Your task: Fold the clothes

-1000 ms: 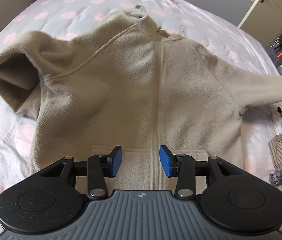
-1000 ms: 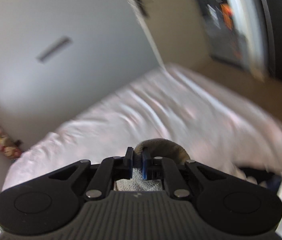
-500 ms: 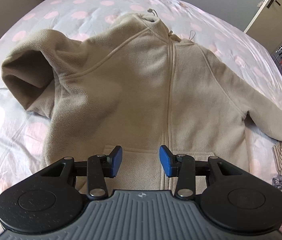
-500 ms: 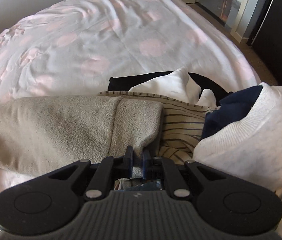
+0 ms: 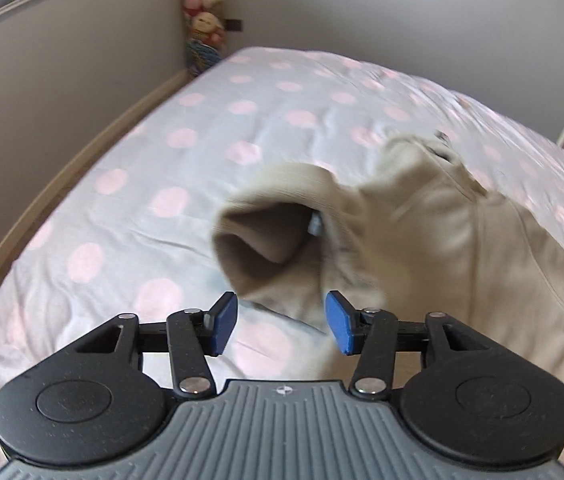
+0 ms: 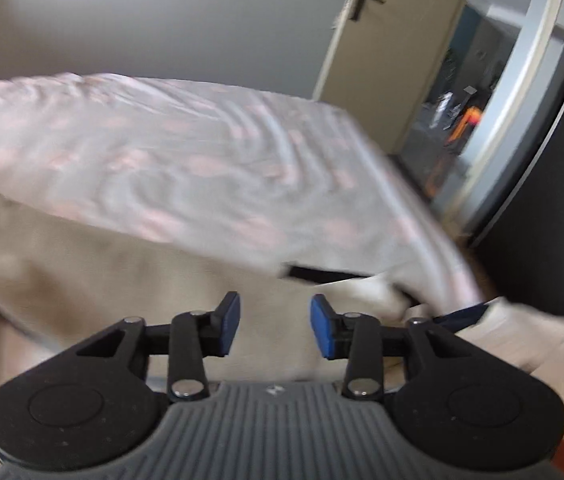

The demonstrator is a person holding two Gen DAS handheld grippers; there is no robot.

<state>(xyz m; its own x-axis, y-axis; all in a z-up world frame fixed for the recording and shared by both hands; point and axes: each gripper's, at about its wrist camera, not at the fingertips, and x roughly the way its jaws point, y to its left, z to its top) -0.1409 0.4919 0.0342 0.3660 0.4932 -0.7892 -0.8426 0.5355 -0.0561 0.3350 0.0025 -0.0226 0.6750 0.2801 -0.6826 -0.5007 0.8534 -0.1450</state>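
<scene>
A beige fleece jacket (image 5: pixel 434 240) lies spread on the bed. Its left sleeve is bunched up, with the cuff opening (image 5: pixel 265 236) gaping toward the left wrist camera. My left gripper (image 5: pixel 280 322) hovers just in front of that cuff, its jaws opening, with nothing pressed between the blue pads. In the right wrist view the jacket's right sleeve (image 6: pixel 161 280) lies flat below my right gripper (image 6: pixel 274 328). Its jaws are opening too, with the pads off the cloth. That view is blurred by motion.
The bed has a white cover with pink dots (image 5: pixel 161 152). A heap of other clothes (image 6: pixel 522 332), white, dark and striped, sits at the bed's right edge. A wall and wooden bed frame (image 5: pixel 61 184) run along the left. Plush toys (image 5: pixel 205 20) hang in the corner; a door (image 6: pixel 382 40) stands open.
My right gripper let go of the beige sleeve and its jaws spread. My left gripper swung left from the jacket's hem to the bunched left cuff and widened slightly.
</scene>
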